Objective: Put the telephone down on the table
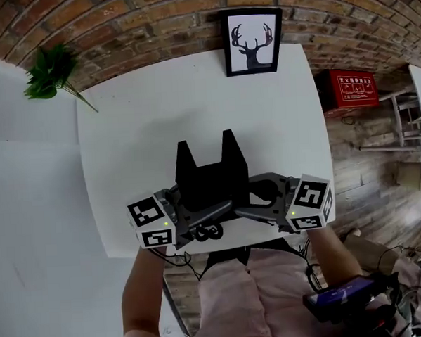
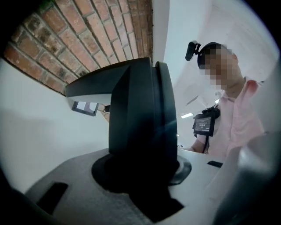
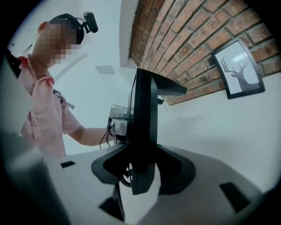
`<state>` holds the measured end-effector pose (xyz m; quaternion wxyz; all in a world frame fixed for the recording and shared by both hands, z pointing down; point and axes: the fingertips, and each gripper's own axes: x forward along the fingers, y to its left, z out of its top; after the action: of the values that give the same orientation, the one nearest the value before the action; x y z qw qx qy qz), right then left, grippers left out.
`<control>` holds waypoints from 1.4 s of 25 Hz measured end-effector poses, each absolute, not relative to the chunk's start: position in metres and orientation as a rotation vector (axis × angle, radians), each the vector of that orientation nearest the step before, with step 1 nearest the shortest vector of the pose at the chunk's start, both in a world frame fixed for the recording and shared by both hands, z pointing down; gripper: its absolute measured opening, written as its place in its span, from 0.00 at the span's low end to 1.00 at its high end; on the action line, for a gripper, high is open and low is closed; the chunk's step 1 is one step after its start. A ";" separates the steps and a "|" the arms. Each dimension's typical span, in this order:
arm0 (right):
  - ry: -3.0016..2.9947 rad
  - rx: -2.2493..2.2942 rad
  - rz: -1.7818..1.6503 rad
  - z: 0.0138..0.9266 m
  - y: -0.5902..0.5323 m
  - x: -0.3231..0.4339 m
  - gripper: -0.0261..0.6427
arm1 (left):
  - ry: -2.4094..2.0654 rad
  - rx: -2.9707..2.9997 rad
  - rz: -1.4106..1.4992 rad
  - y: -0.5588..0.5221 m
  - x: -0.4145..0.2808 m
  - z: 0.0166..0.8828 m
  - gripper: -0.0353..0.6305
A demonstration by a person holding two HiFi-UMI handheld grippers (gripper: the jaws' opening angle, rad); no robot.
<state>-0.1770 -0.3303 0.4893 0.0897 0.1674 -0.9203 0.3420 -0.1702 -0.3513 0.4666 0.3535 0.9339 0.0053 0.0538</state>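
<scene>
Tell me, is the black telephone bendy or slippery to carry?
It is probably stiff: the telephone shows no sag where it is pinched between the left gripper and the right gripper. Its smooth black shell could be slippery, so two grips seem wise. The coiled cord underneath looks floppy and would likely dangle and swing.

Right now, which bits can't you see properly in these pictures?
- Underside of the telephone: in the head view its own black body hides it, so I cannot tell whether it touches the table.
- Its buttons: too dark in every view.
- Print on the red box: too small in the head view.
- Coiled cord: mostly behind the telephone in the right gripper view.
</scene>
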 end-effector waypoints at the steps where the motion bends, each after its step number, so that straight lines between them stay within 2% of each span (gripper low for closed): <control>1: -2.729 0.503 1.027 0.494 -0.330 -0.176 0.32 | 0.014 2.405 0.144 -0.351 -0.169 0.472 0.30; 35: -2.505 0.552 1.235 0.572 -0.346 -0.169 0.33 | -0.035 2.113 0.215 -0.371 -0.168 0.561 0.30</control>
<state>-0.1693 -0.3458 0.5715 0.1467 0.1917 -0.8705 0.4290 -0.1683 -0.3707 0.5609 0.4870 0.8688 -0.0143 0.0886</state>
